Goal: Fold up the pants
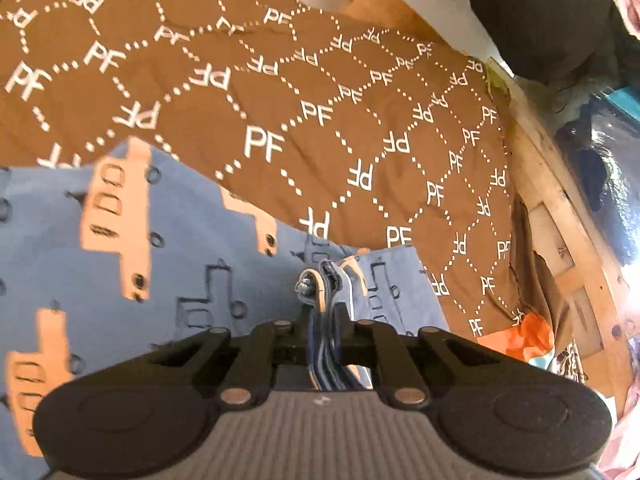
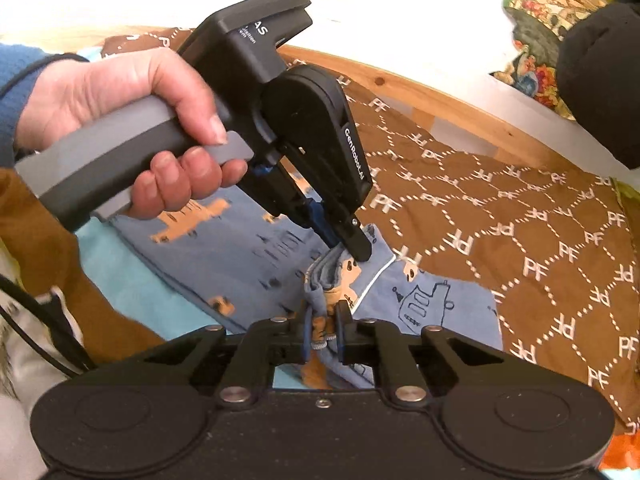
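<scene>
Nearest in the right wrist view, the right gripper (image 2: 322,334) is clenched on a bunched edge of the pants (image 2: 420,308), a thick wad of blue cloth squeezed between its 2 pads. Just beyond it, the left gripper (image 2: 352,246), held in a hand (image 2: 132,128) with a blue sleeve, pinches the same gathered edge; the left wrist view shows its pads (image 1: 316,320) closed on several stacked layers of hem. Both tools grasp the cloth close together, and neither is free. The pants, blue with orange and outlined vehicle prints, lie on a brown bedspread (image 2: 540,220) patterned with white letters and dotted lines, and spread away to the left of both grippers over it and a pale blue sheet (image 2: 132,280). The layers at the pinch suggest the legs are already laid one on the other, so 1 fold seems done, though the far end of the pants is out of view. What is left, by my judgement, is to carry this gripped end over the rest, lay it flat and let go. Beyond the bedspread runs a wooden bed frame (image 2: 440,100), with a dark bundle (image 2: 600,80) at the far right.
</scene>
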{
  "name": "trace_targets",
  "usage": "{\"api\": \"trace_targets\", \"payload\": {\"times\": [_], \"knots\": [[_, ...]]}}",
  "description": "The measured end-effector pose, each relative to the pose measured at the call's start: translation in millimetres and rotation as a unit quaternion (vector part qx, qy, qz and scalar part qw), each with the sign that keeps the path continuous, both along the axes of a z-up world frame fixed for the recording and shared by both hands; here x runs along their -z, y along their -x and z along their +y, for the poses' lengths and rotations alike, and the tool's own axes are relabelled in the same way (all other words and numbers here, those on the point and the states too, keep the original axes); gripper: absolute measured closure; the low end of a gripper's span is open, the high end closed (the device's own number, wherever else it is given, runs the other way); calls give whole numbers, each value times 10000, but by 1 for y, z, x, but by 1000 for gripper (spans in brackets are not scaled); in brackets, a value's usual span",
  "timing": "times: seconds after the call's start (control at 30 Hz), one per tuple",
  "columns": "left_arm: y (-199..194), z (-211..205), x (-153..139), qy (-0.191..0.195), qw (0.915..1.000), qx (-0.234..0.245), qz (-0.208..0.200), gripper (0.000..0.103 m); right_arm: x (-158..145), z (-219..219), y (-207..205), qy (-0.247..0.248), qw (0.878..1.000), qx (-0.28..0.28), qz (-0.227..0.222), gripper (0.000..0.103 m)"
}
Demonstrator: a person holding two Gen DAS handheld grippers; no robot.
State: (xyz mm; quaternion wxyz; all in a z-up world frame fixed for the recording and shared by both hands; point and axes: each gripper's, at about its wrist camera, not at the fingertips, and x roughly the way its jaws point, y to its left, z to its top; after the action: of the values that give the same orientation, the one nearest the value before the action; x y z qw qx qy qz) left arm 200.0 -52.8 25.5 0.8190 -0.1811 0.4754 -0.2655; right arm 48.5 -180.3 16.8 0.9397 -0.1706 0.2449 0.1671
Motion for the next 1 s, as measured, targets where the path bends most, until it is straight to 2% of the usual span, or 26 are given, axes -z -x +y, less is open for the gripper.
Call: {"api": "trace_targets", "payload": {"times": [0.1, 0.2, 0.3, 0.37, 0.5, 0.57, 0.6, 0.67, 0.7, 0.73, 0.77, 0.8, 0.83, 0.87, 0.9, 1.0], "knots": [[3, 20, -8, -159, 9994, 203, -219, 93, -6, 15, -6, -78, 9998, -174, 104, 91], [6, 41, -14, -334, 9985, 206, -387, 93, -10, 34, -10, -144, 9989, -406, 173, 91], [6, 61, -15, -442, 9982, 80, -404, 93, -8, 54, -16, -141, 9973, -660, 272, 93], [6, 71, -14, -537, 9975, -3, -450, 93, -4, 68, -20, -134, 9955, -844, 420, 102], [5, 86, -2, -550, 9978, -157, -320, 93, 9, 86, -21, -1, 9923, -1065, 631, 102], [6, 87, 5, -703, 9968, -146, -352, 92, 16, 87, -23, -45, 9910, -1092, 774, 102], [7, 86, 7, -767, 9962, -169, -384, 90, 16, 83, -22, -88, 9909, -1103, 771, 97], [9, 85, 7, -929, 9946, -320, -330, 71, 10, 71, -17, -256, 9910, -1128, 668, 87], [10, 86, 5, -980, 9939, -395, -321, 67, 4, 60, -14, -324, 9920, -1100, 526, 83], [13, 87, 1, -1011, 9931, -473, -369, 56, 0, 51, -14, -289, 9938, -1008, 371, 80], [16, 87, -3, -1060, 9916, -567, -480, 40, -4, 41, -17, -162, 9964, -809, 173, 70], [20, 86, -8, -1153, 9889, -676, -655, 32, -6, 32, -23, -32, 9984, -572, 9, 54], [23, 82, -13, -1285, 9849, -772, -867, 22, -7, 19, -33, 103, 9996, -203, -180, 45], [24, 77, -14, -1365, 9820, -805, -1026, 21, -8, 9, -45, 194, 9993, 144, -279, 33], [25, 71, -16, -1438, 9793, -836, -1153, 21, -7, -3, -61, 254, 9979, 480, -356, 32], [18, 50, -7, -1849, 9695, -1082, -1192, 21, 7, -20, -103, 377, 9957, 772, -357, 33]]}}
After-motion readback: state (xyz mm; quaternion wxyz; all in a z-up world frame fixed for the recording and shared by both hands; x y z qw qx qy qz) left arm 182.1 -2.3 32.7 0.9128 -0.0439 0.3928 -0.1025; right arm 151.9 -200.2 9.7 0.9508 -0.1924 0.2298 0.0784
